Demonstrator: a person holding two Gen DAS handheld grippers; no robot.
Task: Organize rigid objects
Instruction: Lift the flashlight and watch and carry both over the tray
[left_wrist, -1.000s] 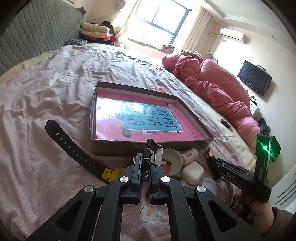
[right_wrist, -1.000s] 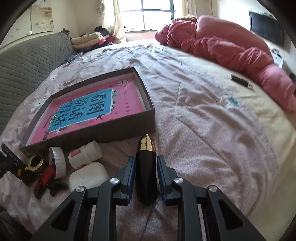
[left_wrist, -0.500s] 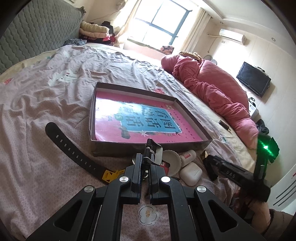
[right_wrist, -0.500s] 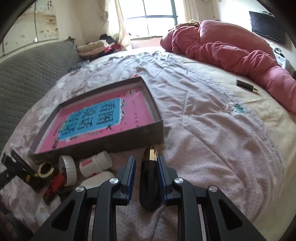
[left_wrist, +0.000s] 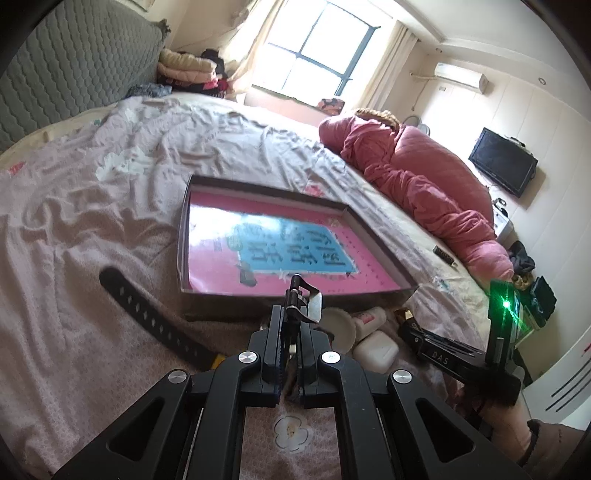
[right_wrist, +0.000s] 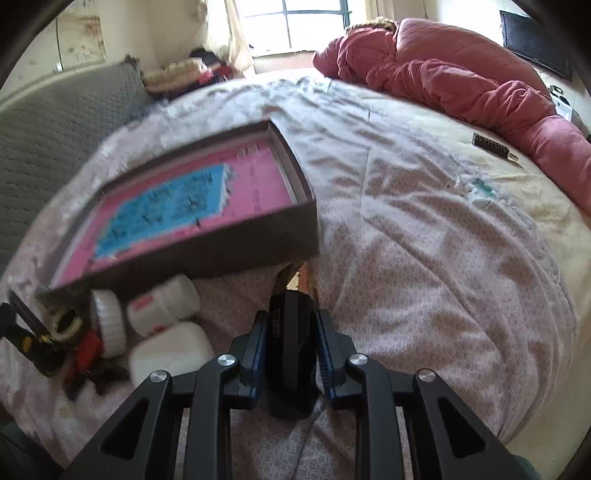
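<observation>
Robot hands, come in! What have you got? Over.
Left hand-held gripper shut on metal clip. Right hand-held gripper shut on black case. Box ahead, nothing blocking.

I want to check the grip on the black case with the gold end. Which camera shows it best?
The right wrist view: the black case fills the centre, clamped between the right gripper's fingers, gold end forward. The left wrist view shows only its gold end, small, at the tip of that gripper, by the tray's corner.
</observation>
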